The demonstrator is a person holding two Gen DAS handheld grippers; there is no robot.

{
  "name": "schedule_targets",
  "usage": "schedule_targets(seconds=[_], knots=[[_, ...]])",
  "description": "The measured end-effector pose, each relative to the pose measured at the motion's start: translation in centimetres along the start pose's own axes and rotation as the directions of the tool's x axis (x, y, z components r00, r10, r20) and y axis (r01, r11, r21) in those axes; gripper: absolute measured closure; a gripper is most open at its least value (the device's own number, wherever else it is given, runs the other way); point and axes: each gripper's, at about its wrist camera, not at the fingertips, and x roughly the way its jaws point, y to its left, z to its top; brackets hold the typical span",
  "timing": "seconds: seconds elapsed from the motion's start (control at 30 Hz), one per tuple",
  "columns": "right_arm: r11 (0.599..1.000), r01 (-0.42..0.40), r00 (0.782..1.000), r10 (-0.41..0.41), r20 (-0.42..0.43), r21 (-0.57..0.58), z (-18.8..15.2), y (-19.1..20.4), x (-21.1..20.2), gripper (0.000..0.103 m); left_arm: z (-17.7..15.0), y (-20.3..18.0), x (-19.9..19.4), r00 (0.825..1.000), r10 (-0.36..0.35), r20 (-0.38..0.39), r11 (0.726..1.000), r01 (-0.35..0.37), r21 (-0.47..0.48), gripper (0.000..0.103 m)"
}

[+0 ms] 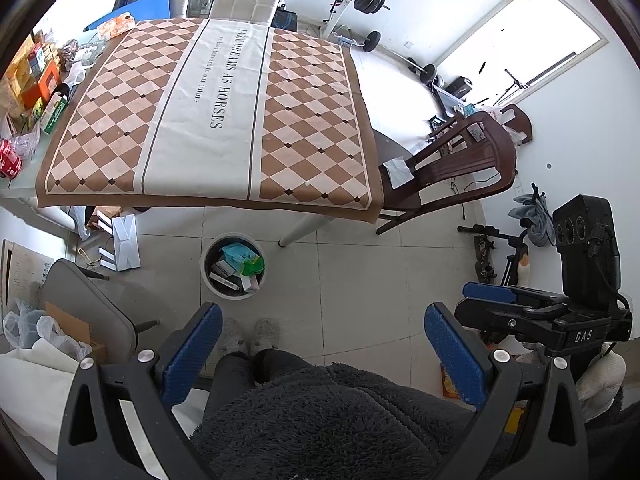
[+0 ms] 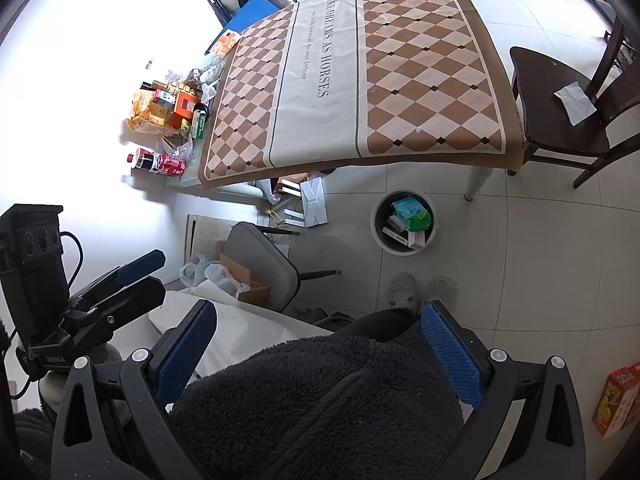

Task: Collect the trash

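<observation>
Both tongs are held spread wide and empty above the person's lap: the left tongs (image 1: 323, 354) and the right tongs (image 2: 318, 346) grip nothing. The waste bin (image 1: 208, 280) stands on the floor just in front of the tabletop (image 1: 208, 120), near its white leg, and is already loaded with a green packet and several small boxes. The checked cloth area of the tabletop is seen bare; remaining clutter is grouped beyond the bin, along the far-left edge of the tabletop, where a red cola bottle (image 2: 158, 162), an orange box (image 2: 186, 106) and crumpled plastic bags are seen. A white paper (image 2: 574, 98) lies on the dark chair seat to the right of the bin. The collection is judged largely complete. Risks from here are noted: useful goods in the pile may be mistaken for trash, since the contents cannot be told apart; thin plastic may slip from the pads; the bin may be overfilled or knocked over by a careless drop.
</observation>
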Motion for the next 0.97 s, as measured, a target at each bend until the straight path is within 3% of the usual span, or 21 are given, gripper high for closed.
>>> schedule_targets(seconds=[0.97], knots=[[1.000,-0.011,1.000,0.010,-0.010,-0.025,-0.2,0.9,-0.2,0.000,0.4,0.3,-1.4,0.999,0.006,0.037,0.999,-0.004,-0.037,0.000]])
